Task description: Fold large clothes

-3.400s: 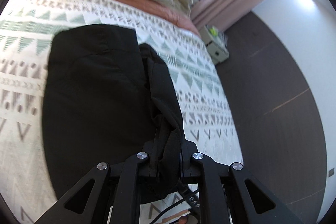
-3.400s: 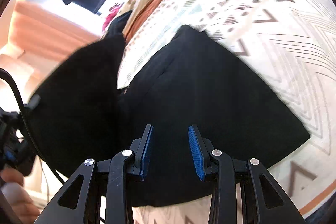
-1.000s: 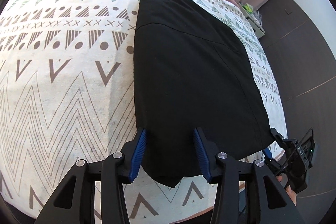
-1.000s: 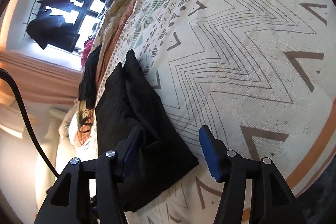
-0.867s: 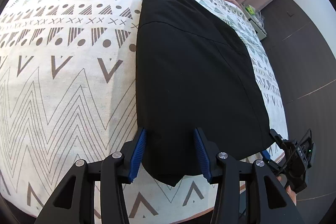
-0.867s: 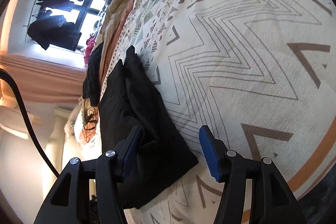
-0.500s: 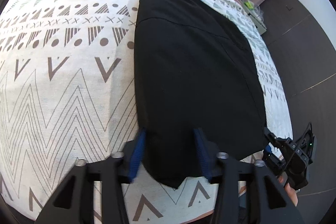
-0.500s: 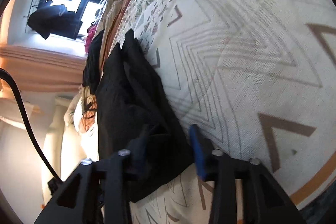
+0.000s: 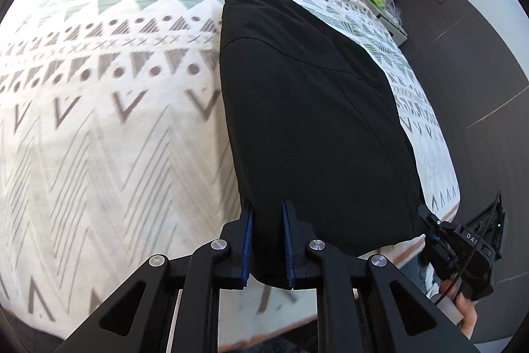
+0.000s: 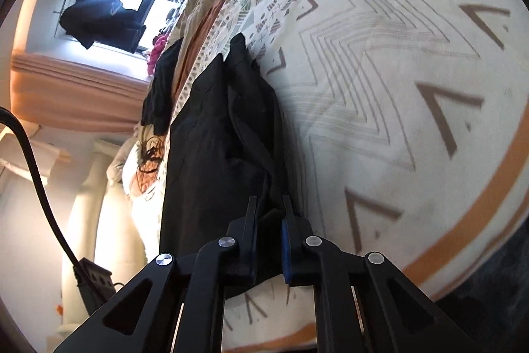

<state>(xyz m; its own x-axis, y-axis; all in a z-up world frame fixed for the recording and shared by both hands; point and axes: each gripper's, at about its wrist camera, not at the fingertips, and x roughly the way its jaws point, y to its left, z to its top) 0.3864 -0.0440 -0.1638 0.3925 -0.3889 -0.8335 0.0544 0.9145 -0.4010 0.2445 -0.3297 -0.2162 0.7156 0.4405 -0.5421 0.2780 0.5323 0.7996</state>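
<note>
We see the black garment (image 9: 314, 121) lying folded on the patterned bedspread (image 9: 109, 138), its near edge between the closing jaws of both our left gripper (image 9: 267, 242) and right gripper (image 10: 268, 237), apparently already pinched by each.

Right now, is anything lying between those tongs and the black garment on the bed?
Nothing visible. The left tongs and right tongs are both closing with the near edge of the black garment already between their pads.
</note>
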